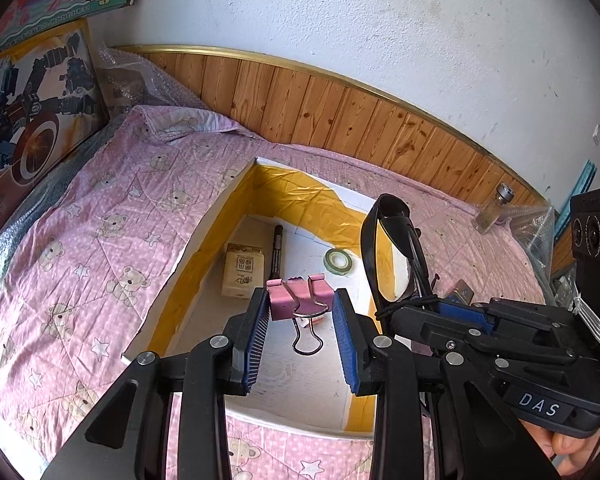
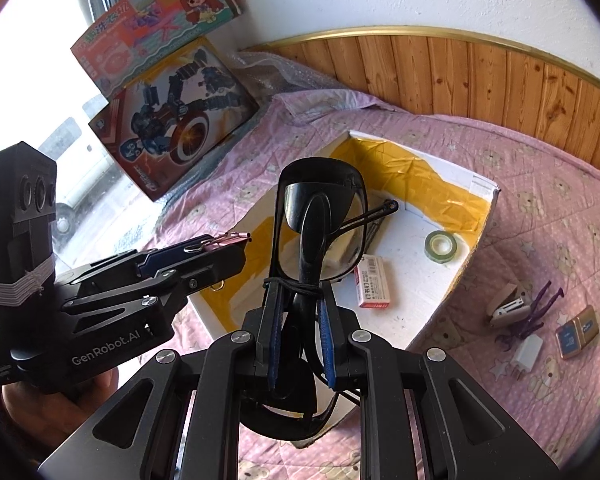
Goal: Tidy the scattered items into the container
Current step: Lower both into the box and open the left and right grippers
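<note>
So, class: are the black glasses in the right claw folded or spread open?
Mostly folded: the glasses, clamped upright in the right claw, have one arm across the lens; the other sticks out.

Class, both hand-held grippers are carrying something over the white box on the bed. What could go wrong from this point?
1. The pink binder clip sits at the very tips of the left hand-held gripper, whose pads look spread; it may drop early or bounce.
2. The black glasses in the right hand-held gripper have a temple arm sticking out; it could snag the white box wall.
3. Both hand-held grippers are close together and might collide.
</note>
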Demonstrator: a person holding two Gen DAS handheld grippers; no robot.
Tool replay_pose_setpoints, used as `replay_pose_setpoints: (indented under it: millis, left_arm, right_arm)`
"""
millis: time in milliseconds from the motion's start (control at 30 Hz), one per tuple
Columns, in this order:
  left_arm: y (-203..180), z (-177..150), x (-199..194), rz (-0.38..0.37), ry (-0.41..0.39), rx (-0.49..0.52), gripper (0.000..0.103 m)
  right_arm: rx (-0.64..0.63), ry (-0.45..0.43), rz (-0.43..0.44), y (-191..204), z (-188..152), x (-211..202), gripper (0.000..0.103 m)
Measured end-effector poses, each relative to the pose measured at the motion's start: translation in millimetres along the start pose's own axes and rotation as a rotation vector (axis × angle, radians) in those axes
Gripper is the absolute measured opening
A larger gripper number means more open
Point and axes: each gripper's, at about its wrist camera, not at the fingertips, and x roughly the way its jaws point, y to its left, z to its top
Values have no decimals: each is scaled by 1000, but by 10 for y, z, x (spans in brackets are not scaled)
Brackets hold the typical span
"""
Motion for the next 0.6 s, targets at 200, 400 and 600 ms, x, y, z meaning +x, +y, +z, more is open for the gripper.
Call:
replay_pose_setpoints:
  millis: [200,400,600]
  left_arm:
    - [52,23,154,3,52,3,34]
    - [95,12,327,28,115,17,34]
    - [155,-10,503,52,181,36,34]
  right_arm:
    - [-15,36,-3,-7,19,207,18]
    - [-41,74,-9,-11,15,396,18]
    - [-58,114,-14,-14,-1,569,18]
